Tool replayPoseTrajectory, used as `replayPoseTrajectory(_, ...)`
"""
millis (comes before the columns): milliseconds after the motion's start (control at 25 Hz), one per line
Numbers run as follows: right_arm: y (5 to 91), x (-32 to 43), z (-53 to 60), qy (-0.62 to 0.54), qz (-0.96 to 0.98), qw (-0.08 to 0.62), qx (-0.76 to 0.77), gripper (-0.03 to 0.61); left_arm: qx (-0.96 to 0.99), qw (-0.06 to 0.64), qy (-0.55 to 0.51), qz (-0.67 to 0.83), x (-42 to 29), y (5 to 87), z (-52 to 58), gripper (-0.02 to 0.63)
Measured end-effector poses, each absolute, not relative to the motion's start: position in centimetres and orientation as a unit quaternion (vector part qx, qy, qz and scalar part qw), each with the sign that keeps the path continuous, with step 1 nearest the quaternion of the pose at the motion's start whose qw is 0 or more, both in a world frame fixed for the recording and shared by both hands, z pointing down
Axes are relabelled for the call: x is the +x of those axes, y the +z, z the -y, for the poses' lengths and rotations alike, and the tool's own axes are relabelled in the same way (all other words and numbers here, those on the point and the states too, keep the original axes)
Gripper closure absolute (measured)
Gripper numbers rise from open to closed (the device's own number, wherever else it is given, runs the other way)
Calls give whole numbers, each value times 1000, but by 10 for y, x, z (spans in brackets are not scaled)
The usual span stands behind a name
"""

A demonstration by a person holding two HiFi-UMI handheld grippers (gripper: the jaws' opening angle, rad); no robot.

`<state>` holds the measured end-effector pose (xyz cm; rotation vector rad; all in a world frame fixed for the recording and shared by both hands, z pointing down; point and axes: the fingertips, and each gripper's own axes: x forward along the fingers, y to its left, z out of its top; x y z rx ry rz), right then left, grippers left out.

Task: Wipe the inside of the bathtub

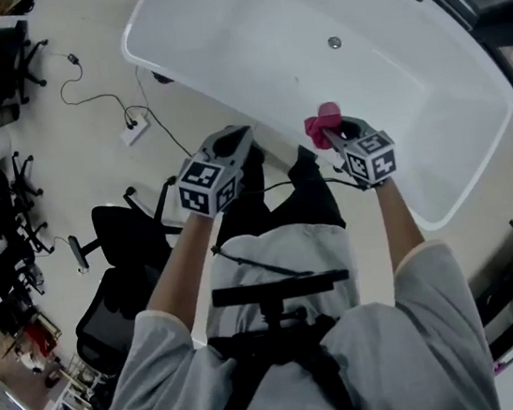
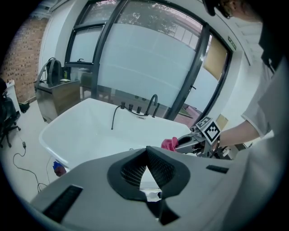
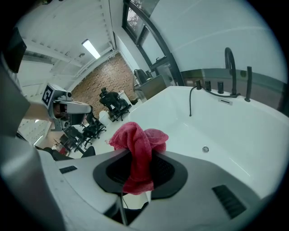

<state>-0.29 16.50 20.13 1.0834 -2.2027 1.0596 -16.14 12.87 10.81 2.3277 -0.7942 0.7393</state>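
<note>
Above white tub (image 1: 263, 47), R gripper (image 1: 332, 135) pinches bunched pink cloth (image 3: 137, 144).

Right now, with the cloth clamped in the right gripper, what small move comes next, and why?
Probably lower the right gripper forward into the bathtub until the red cloth meets its inner wall. The cloth is clamped but hangs over the near rim, touching nothing; the left gripper is shut and empty.

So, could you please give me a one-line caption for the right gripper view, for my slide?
Right gripper shut on a red cloth, facing the white bathtub before wiping.
</note>
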Motion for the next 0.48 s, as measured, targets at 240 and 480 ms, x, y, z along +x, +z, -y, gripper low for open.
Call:
replayPoseTrajectory(240, 264, -2, -137, 379, 817, 244, 359, 472, 864, 282, 297, 292, -154, 170, -92, 609)
replayPoseTrajectory(480, 329, -12, -127, 392, 827, 261, 306, 472, 859, 285, 317, 283, -150, 225, -70, 609)
